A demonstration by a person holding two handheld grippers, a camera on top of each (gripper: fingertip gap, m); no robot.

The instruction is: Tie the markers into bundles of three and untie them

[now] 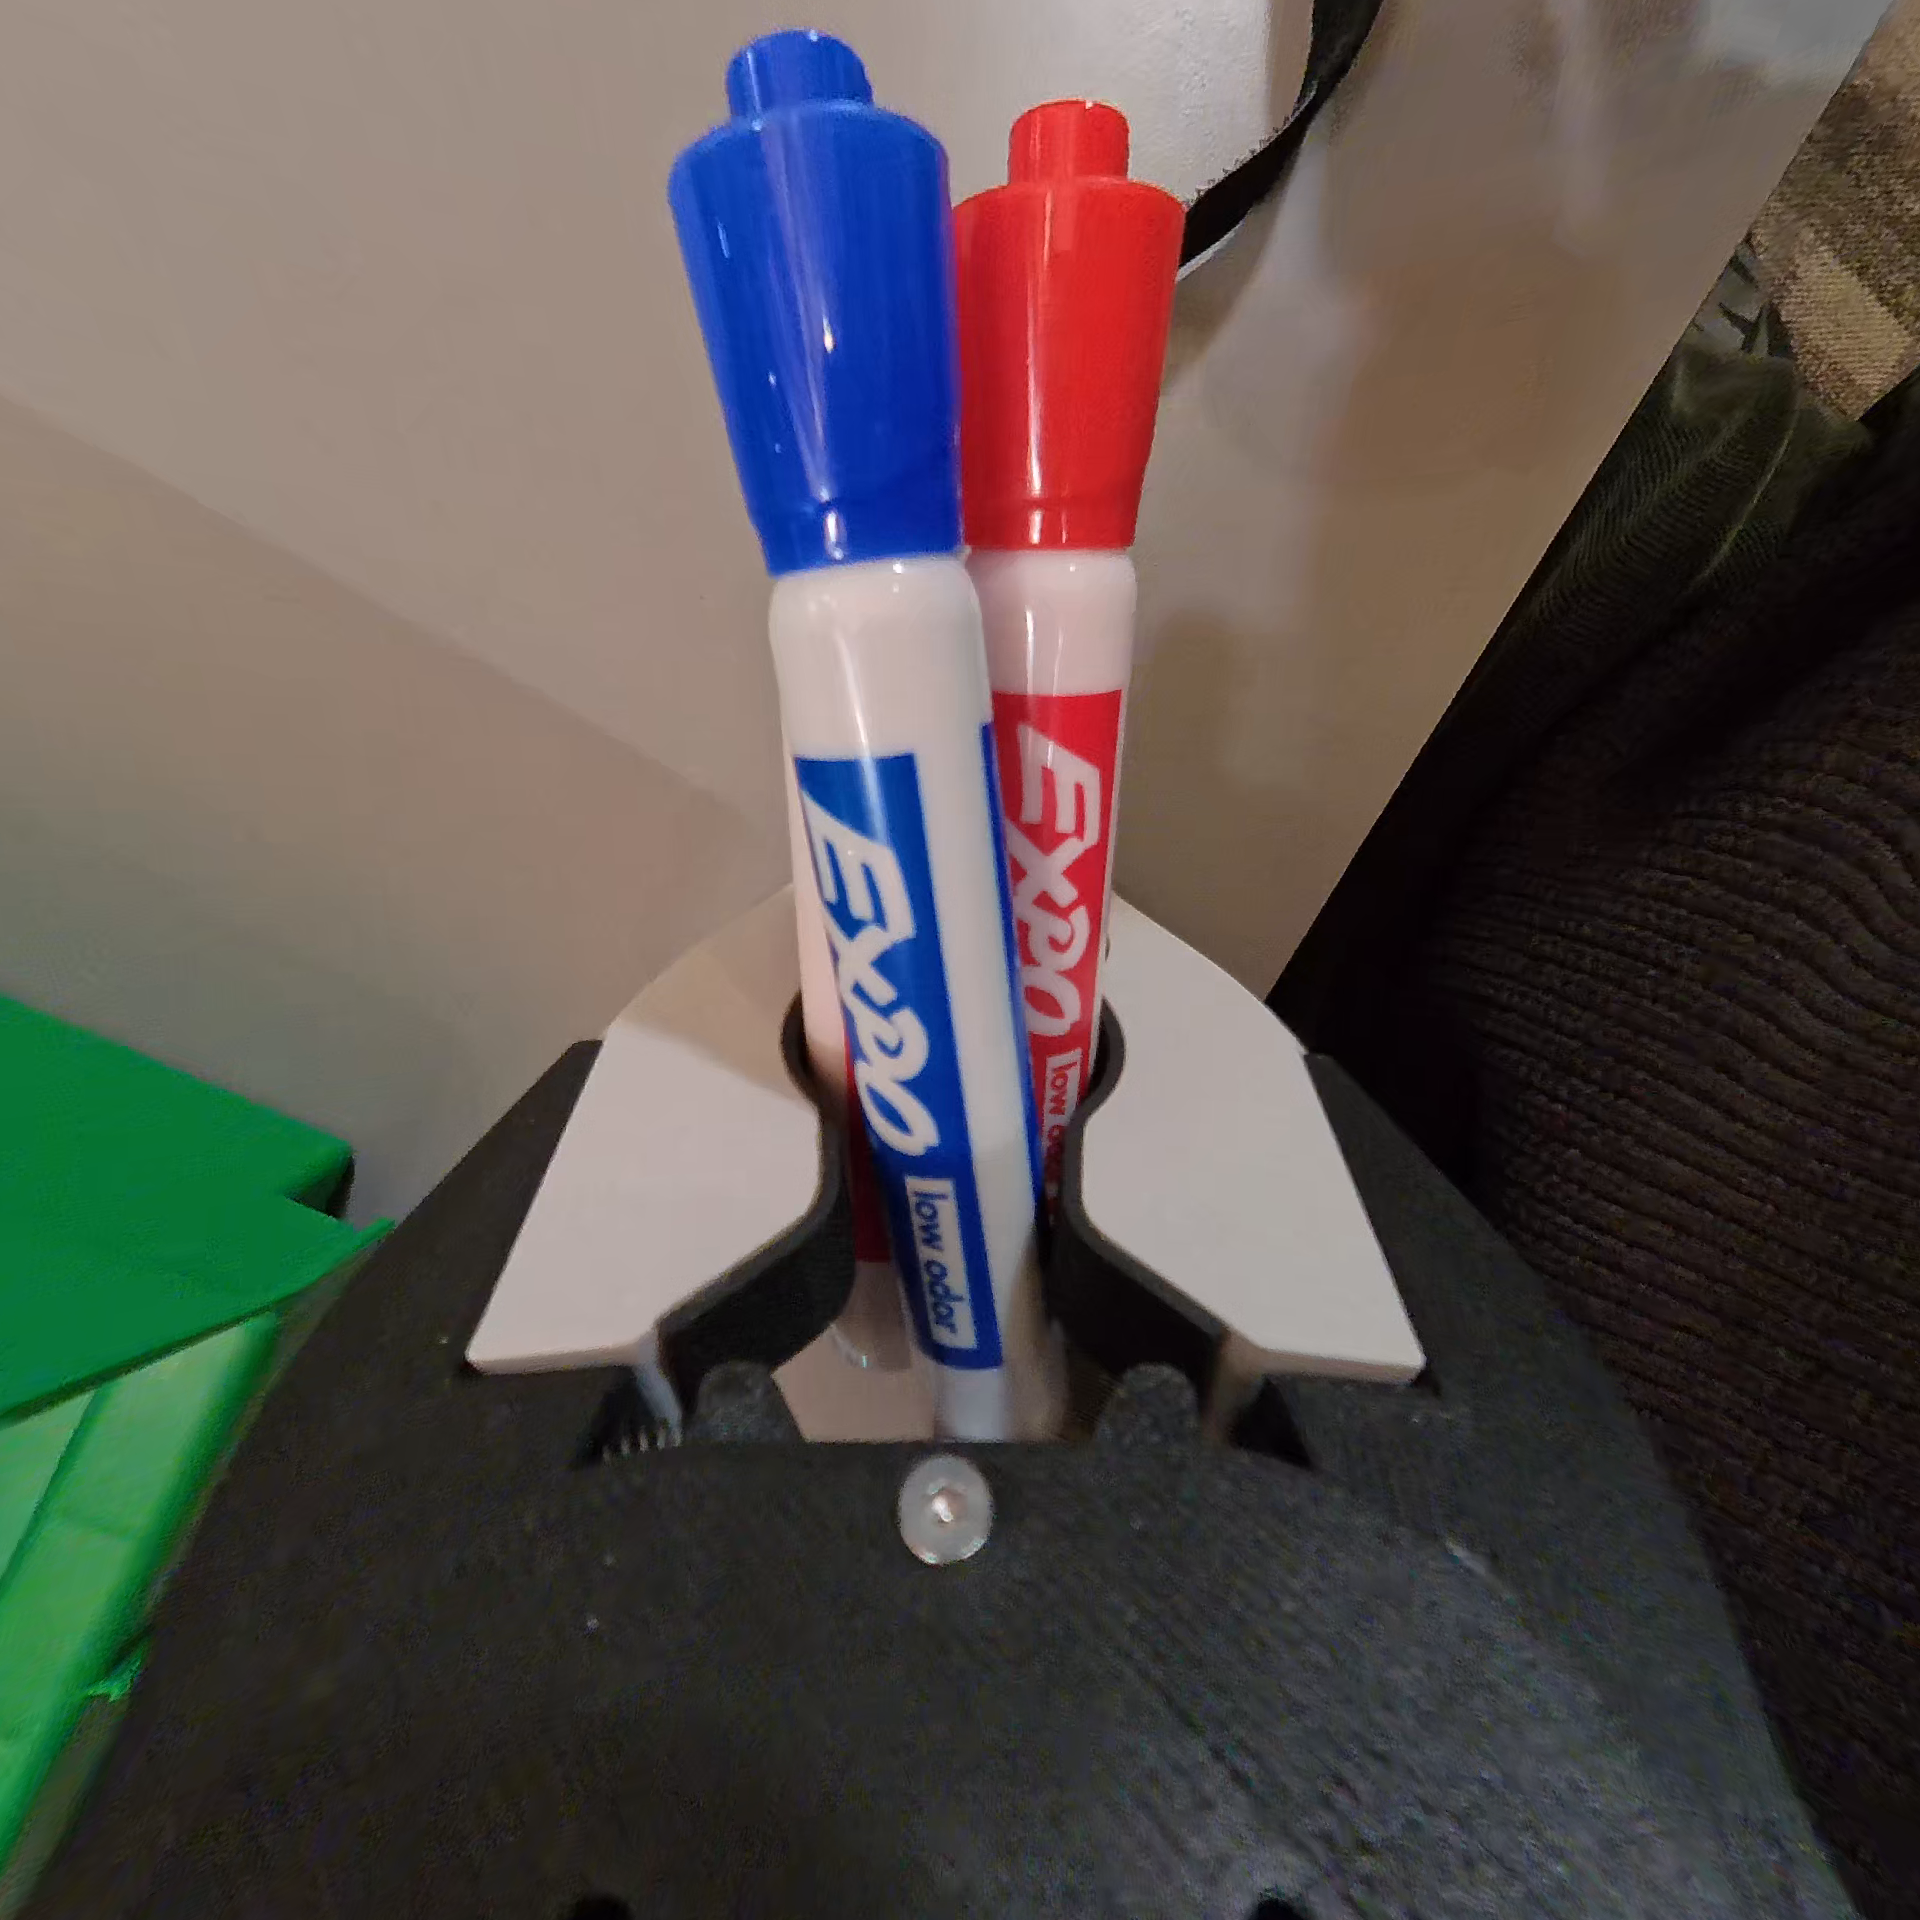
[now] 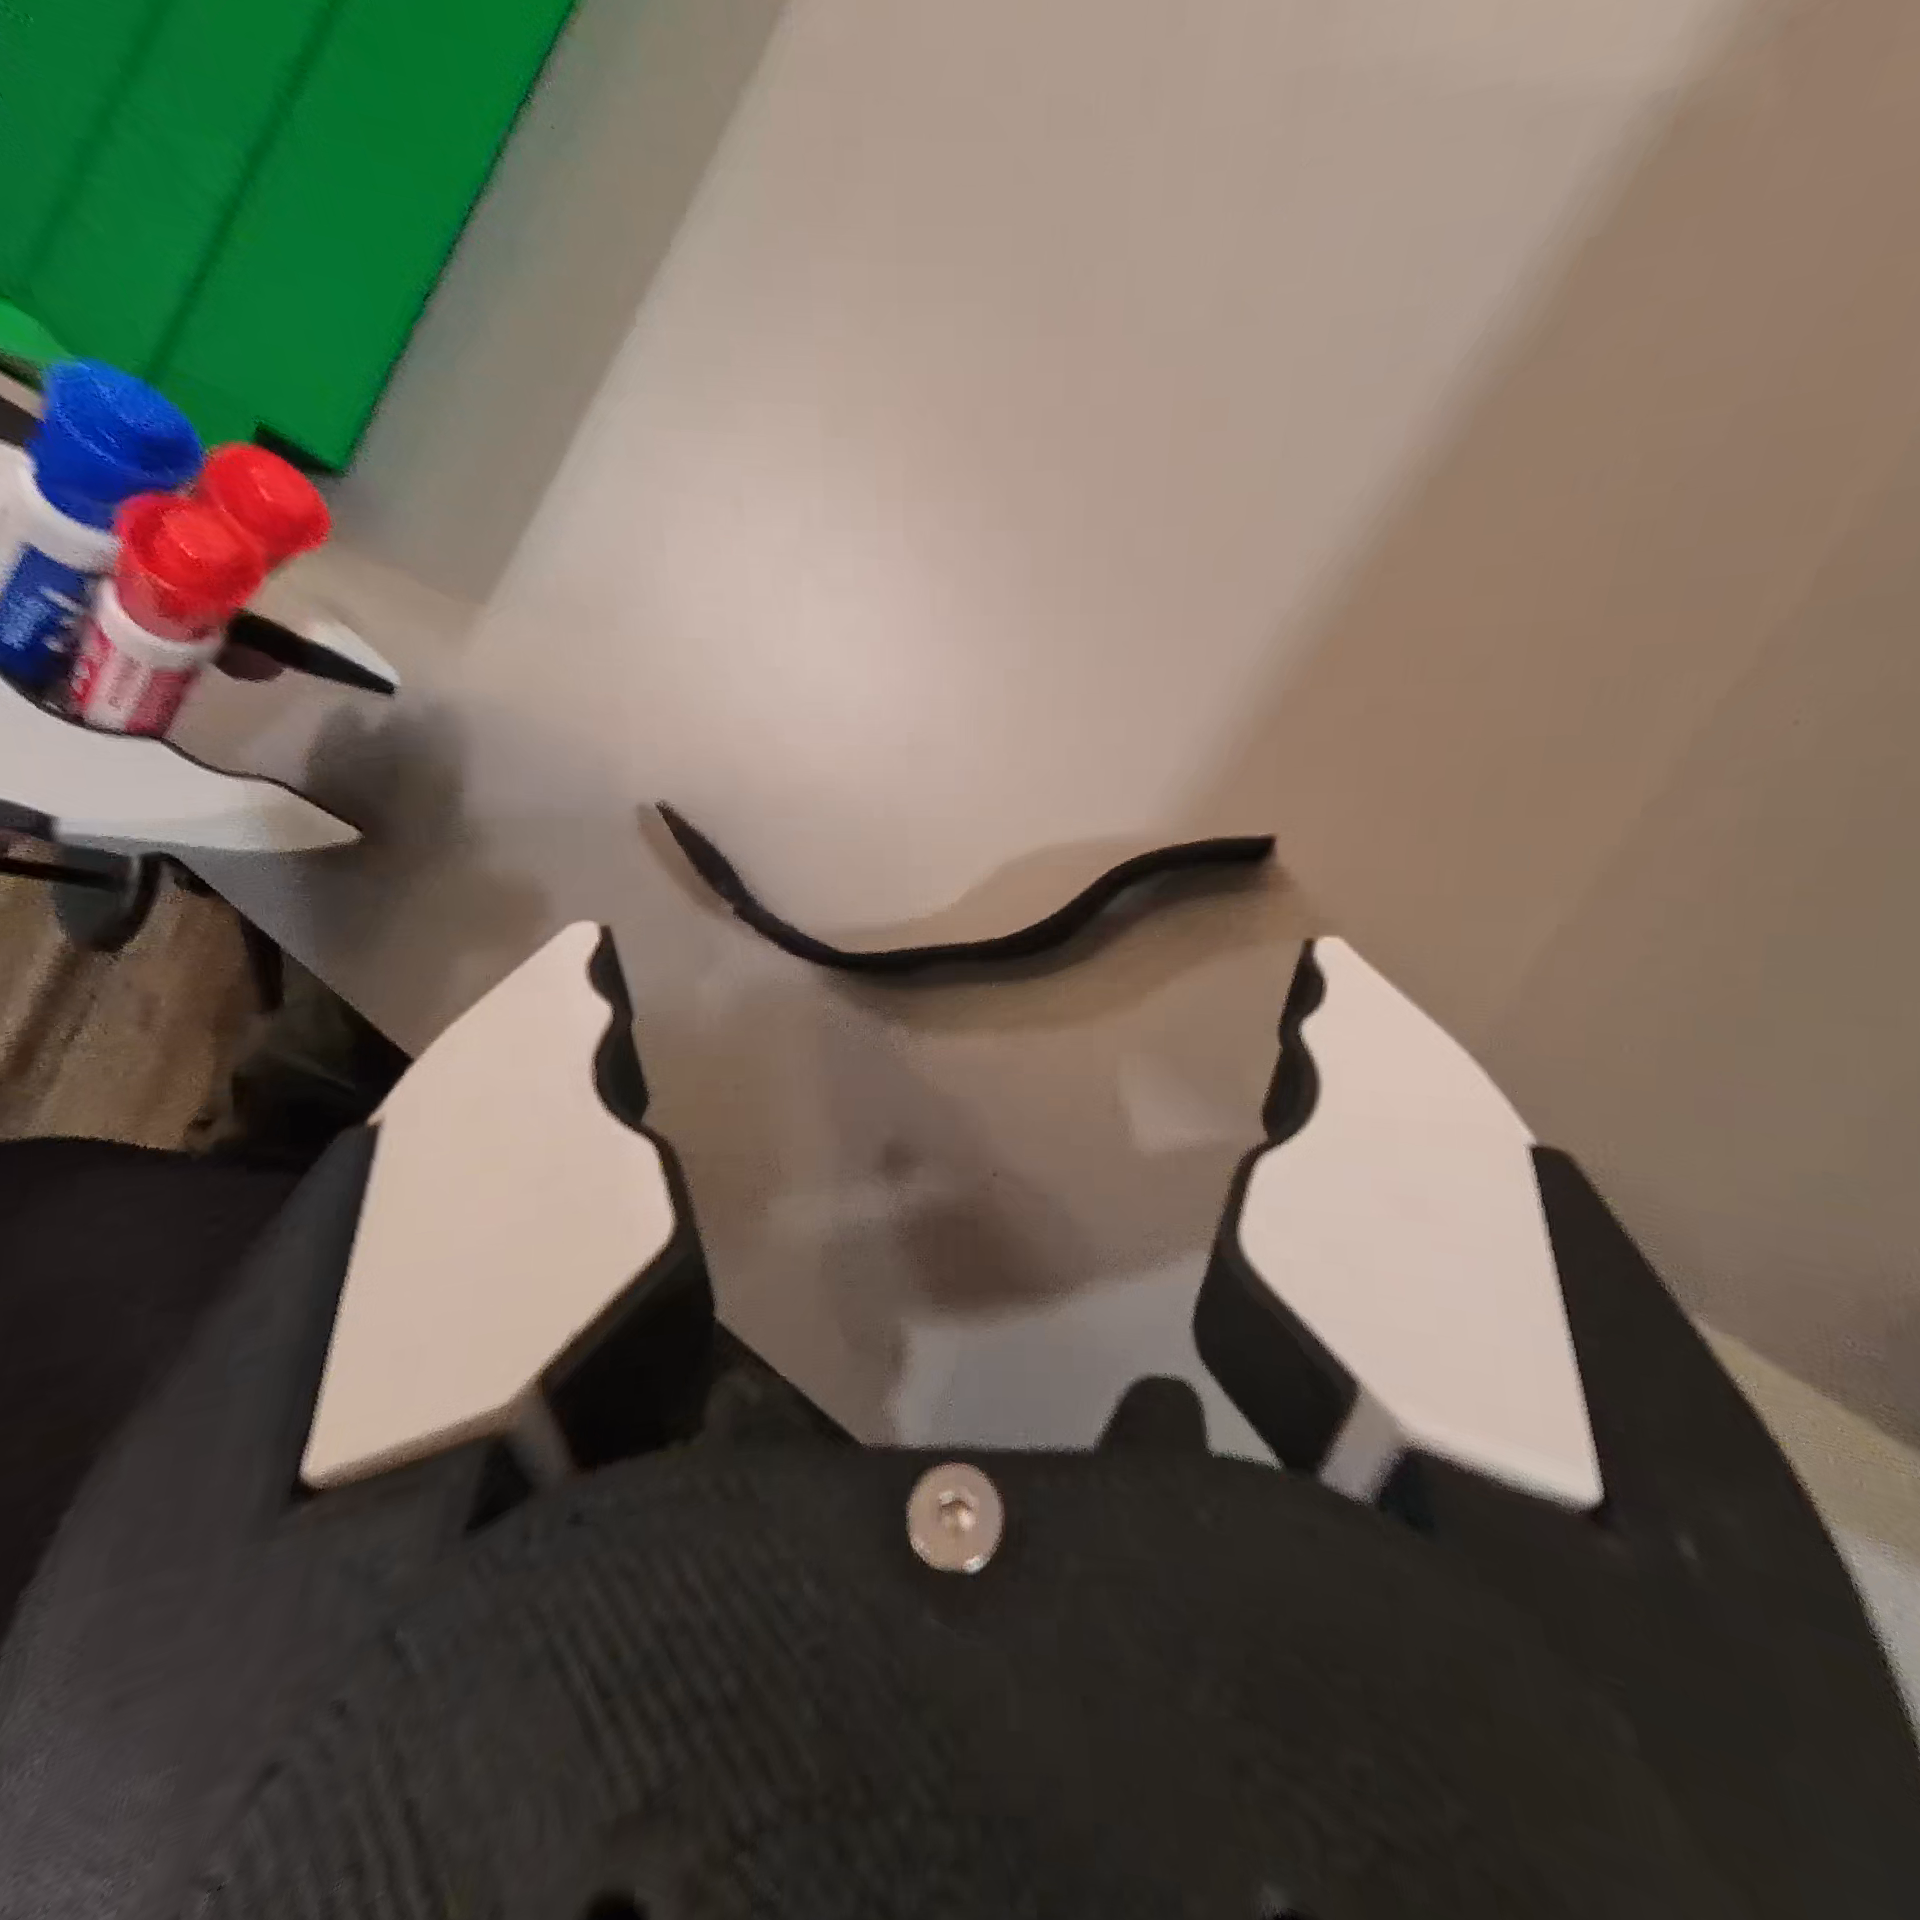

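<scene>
Left claw (image 1: 951,1049) clamped round blue marker (image 1: 883,831) and red marker (image 1: 1060,727), right claw (image 2: 956,997) wide open, empty

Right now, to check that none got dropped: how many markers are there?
3, all clamped in the left gripper: a blue marker in front, a red marker beside it, and a second red marker, mostly hidden in the left view.

Home or office: white table (image 2: 1039,520), dark upholstered seat (image 1: 1683,1039).
</scene>
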